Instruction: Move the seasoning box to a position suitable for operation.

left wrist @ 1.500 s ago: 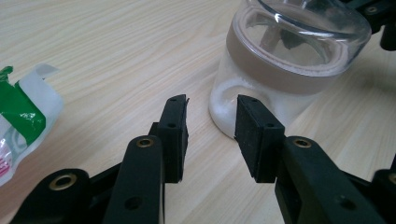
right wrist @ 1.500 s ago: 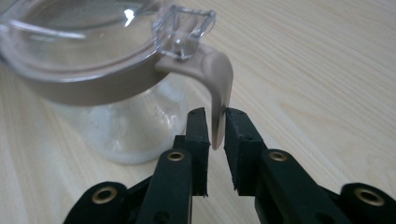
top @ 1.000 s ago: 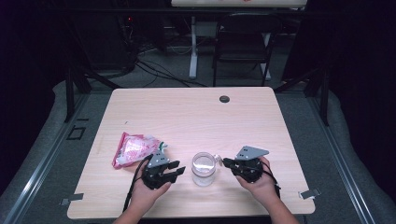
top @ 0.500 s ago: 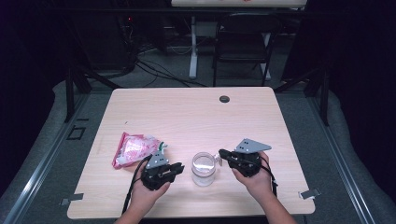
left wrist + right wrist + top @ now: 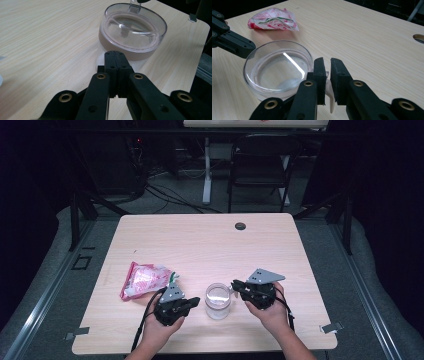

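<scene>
Beyond and to the outside of your left gripper [image 5: 194, 301] lies the red-and-white packet [image 5: 144, 279], well apart from the work. That gripper is clenched on nothing, jaws pressed together, its tips just short of the clear glass cup [image 5: 218, 300], probably to brace it. The cup sits between your two grippers. Your right gripper [image 5: 235, 285] is grasping the cup handle [image 5: 329, 96], jaws nearly closed on it. Ahead of both grippers the table [image 5: 210, 245] is bare; behind your wrists the near edge is close, so move forward.
</scene>
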{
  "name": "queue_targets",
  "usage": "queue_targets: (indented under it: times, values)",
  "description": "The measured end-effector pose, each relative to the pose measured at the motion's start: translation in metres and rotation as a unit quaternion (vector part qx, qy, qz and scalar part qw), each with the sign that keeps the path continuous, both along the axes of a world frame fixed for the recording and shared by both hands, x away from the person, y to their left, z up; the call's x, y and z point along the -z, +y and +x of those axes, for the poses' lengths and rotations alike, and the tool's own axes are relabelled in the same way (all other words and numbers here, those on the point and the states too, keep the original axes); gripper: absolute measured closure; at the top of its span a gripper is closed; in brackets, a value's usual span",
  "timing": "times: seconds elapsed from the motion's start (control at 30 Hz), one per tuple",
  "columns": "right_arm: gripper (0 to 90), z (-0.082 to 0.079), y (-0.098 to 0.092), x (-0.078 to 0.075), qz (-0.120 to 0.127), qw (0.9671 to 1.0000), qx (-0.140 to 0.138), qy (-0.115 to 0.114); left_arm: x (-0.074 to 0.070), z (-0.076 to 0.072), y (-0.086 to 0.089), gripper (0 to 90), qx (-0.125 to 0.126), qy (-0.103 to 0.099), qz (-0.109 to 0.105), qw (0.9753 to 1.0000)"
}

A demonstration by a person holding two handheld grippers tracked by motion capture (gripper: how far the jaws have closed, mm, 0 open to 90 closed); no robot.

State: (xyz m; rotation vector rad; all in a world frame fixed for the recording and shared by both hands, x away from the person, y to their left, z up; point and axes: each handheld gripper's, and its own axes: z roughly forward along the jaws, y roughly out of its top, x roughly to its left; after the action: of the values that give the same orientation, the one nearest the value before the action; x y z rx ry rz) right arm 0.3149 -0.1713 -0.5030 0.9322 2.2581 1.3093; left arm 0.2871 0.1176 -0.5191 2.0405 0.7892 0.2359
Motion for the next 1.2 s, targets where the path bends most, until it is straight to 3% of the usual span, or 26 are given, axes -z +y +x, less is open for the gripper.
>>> queue_targets:
  times: [0.97, 1.2]
  values:
    - [83.8, -0.001, -0.002, 0.002, 0.01, 0.9999, -0.005, 0.004, 0.005, -0.004, -0.017, 90.0, 0.027, 0.007, 0.014, 0.9995]
    - [83.7, -0.001, -0.002, 0.002, 0.011, 0.9999, -0.005, 0.004, 0.004, -0.003, -0.016, 90.0, 0.025, 0.008, 0.008, 0.9996]
